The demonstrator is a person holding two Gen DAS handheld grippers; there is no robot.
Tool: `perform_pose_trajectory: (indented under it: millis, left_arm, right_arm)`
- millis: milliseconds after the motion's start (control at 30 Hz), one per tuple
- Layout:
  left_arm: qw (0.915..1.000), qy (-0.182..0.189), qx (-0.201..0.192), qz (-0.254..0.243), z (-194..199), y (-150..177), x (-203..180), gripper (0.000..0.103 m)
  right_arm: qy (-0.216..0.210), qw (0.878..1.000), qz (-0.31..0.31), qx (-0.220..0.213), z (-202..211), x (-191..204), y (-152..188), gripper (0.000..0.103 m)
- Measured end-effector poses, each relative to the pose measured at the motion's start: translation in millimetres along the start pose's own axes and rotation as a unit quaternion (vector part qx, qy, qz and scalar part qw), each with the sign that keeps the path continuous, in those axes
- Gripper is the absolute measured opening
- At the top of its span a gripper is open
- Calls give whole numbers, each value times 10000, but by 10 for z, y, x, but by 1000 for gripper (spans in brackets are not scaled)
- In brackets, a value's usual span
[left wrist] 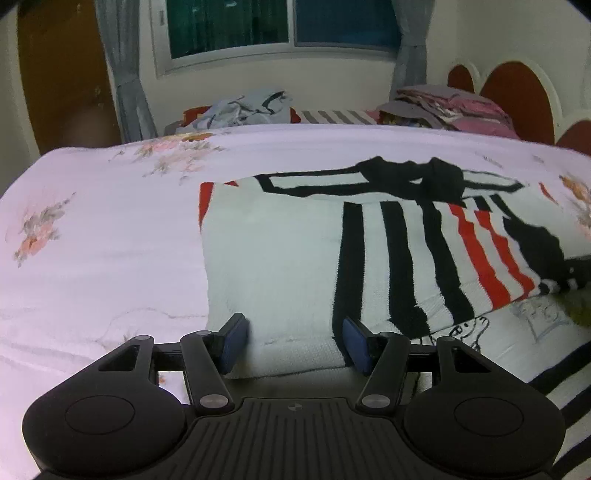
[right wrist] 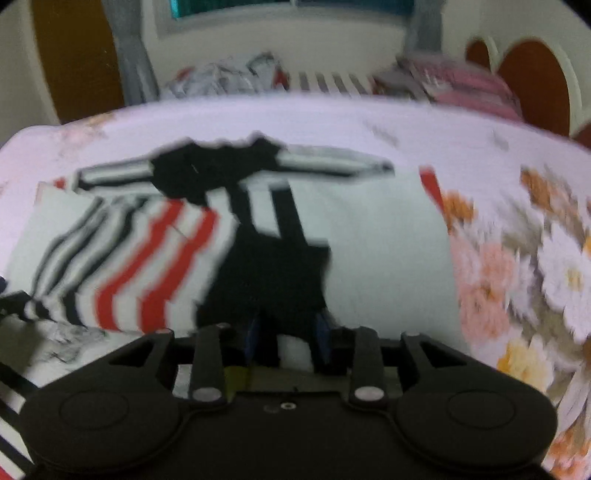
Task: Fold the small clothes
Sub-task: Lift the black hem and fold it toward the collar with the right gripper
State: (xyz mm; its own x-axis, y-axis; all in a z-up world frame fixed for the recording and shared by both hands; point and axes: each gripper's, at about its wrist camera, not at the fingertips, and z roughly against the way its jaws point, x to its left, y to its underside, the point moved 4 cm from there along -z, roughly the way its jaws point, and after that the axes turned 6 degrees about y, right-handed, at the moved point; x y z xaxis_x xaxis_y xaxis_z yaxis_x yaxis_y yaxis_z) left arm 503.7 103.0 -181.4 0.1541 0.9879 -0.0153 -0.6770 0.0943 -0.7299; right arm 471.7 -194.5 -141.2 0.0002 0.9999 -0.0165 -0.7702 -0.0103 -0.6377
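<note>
Nearest, the left gripper (left wrist: 295,341) hangs with its blue pads spread wide over the near edge of the striped sweater (left wrist: 280,258), nothing pressed between them. Closer to the black part of the same garment, the right gripper (right wrist: 287,338) has its pads partly apart with dark knit and a white fold between them; the blur hides whether they press on it. Beyond, the sweater lies folded on the floral bedsheet (left wrist: 110,229), sleeves across its top. Farther back sit heaped clothes (left wrist: 243,107), a pink pile (left wrist: 458,107) and a curtained window (left wrist: 284,26)
</note>
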Motion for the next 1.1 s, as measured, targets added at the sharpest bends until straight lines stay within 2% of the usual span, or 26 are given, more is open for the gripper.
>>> perform_pose_trajectory:
  millis: [233,300,367,500,567,600,733,933,1000,1100]
  left_arm:
    - [9999,37,-96,14,185,10,55,58]
    - [10000,-49,-45,-9,262,44,83,58]
    - [9999,-57,-50,99,342,94,151,58]
    - [9999,-104,2,-54,469,228,194,59]
    - [9996,-157,-4,-254,539,297,148,85]
    - [9994,-154,-39,-321,585,338,119,87]
    - [9994,-210,-2,-260,724,418,60,87]
    - [9998,-157,4,147,1020,604,29,87]
    - [9996,-138,57,259,1131,716,17,75]
    - [9988,-145,135,445,1307,910,-14,73]
  right_arm:
    - [81,10000,-1,4,42,8,-11,32]
    - [109,9998,-98,-136,154,0,-31,36]
    - [-9,9994,-219,-277,272,-31,-29,44]
    - [-156,9989,-366,-235,366,-109,29,44]
    - [-184,9985,-455,-241,436,-174,75,44]
    - [-200,9982,-490,-270,475,-200,96,44]
    - [-272,9974,-601,-303,691,-362,254,44]
    - [-305,9960,-782,-293,1077,-715,612,48]
    - [-330,9960,-800,-221,1178,-834,759,50]
    - [-420,9946,-939,-105,1312,-1018,1001,50]
